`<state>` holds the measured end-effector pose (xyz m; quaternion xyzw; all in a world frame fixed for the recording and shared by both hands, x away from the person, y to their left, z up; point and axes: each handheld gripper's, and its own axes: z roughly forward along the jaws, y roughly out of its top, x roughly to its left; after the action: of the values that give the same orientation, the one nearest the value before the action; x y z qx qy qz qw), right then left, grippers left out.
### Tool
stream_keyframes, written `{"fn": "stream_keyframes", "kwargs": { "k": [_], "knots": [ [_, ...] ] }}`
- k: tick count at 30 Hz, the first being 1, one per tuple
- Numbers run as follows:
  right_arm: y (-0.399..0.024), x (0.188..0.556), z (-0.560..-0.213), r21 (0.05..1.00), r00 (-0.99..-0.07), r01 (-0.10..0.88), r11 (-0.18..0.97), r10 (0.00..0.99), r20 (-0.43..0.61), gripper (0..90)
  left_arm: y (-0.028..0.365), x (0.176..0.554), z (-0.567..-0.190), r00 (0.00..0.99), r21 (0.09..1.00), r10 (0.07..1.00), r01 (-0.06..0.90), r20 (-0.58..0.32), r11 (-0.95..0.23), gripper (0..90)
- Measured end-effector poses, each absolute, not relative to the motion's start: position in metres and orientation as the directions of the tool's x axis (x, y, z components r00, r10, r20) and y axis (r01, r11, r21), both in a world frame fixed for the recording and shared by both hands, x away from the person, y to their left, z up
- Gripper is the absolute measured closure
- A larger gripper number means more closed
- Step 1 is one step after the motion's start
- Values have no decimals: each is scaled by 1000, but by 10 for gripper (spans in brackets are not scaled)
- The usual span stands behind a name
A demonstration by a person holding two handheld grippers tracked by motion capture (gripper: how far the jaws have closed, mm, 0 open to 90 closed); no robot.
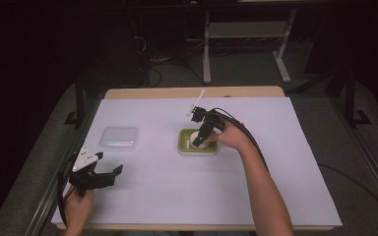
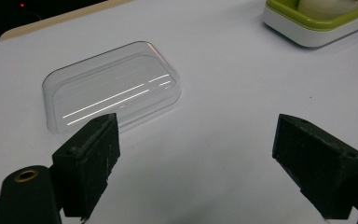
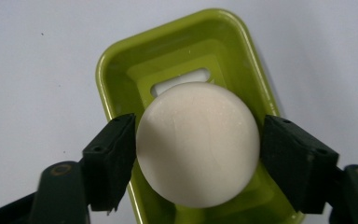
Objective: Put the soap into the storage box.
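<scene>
Surface: table (image 1: 275,91) covered by a white sheet (image 1: 275,162); wooden edge visible at the far side.
Soap dish: green tray with white base (image 1: 183,145), near the sheet's middle; its green rim (image 3: 116,51) is seen from above in the right gripper view, its corner (image 2: 284,14) at the top right of the left gripper view.
Soap: round off-white bar (image 3: 198,144), over the dish, between the right jaws; both jaws touch its sides.
Right gripper (image 1: 200,139): clamped on the soap, pointing down into the dish; hand (image 1: 231,135) behind it.
Lid: clear plastic cover (image 1: 120,137), flat on the sheet, left of the dish and well apart; also (image 2: 114,91).
Left gripper (image 1: 109,175): jaws wide apart, nothing between them, near the front left corner; lid lies ahead of it.
</scene>
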<state>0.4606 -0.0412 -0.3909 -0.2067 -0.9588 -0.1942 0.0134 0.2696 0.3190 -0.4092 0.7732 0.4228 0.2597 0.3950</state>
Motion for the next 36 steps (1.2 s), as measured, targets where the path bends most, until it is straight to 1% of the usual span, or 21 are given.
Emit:
{"fn": "stream_keyframes", "kwargs": {
  "k": [1, 2, 4, 8, 16, 19, 36],
  "knots": [
    [-41, 461, -391, 367, -914, 402, 839, 391, 106, 275, 319, 270, -409, 508, 830, 859, 449, 68, -330, 145],
    [-44, 459, -386, 382, -916, 396, 835, 390, 96, 323, 319, 270, -409, 509, 829, 858, 449, 71, -335, 145],
    [-45, 459, -384, 388, -916, 394, 833, 390, 93, 330, 319, 270, -409, 511, 829, 857, 448, 71, -336, 145],
    [-51, 459, -381, 391, -910, 410, 824, 402, 106, 307, 319, 269, -409, 511, 826, 857, 450, 72, -338, 145],
    [-68, 456, -375, 430, -900, 428, 795, 415, 129, 291, 318, 270, -409, 511, 826, 857, 452, 69, -337, 145],
    [-72, 454, -372, 430, -897, 435, 791, 422, 133, 286, 318, 270, -410, 514, 825, 855, 451, 71, -340, 145],
    [-103, 441, -361, 492, -890, 446, 748, 430, 153, 278, 317, 271, -411, 516, 826, 853, 447, 76, -344, 145]
  ]
}}
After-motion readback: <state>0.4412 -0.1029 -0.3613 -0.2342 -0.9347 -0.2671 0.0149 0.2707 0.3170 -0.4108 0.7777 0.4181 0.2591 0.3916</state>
